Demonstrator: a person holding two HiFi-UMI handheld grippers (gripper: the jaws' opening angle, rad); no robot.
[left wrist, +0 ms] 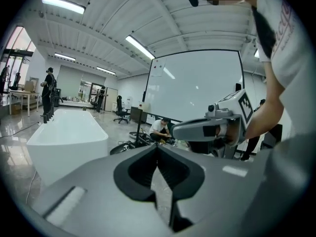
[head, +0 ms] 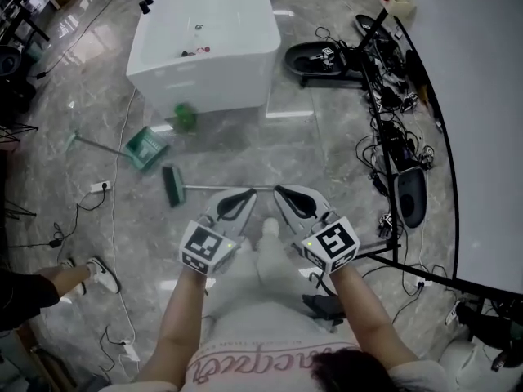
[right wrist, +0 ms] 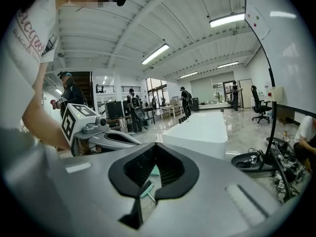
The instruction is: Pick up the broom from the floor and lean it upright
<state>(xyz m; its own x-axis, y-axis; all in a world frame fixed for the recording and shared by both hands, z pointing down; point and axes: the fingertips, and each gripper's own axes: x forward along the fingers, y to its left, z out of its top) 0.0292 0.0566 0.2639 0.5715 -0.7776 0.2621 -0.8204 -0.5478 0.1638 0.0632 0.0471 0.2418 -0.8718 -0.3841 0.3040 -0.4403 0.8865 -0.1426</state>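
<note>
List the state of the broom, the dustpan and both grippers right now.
broom: lying flat on the floor, not held, not yet leaned upright.
dustpan: lying on the floor near the broom's head, not held.
left gripper: jaws shut, nothing between them.
right gripper: jaws shut, nothing between them.
</note>
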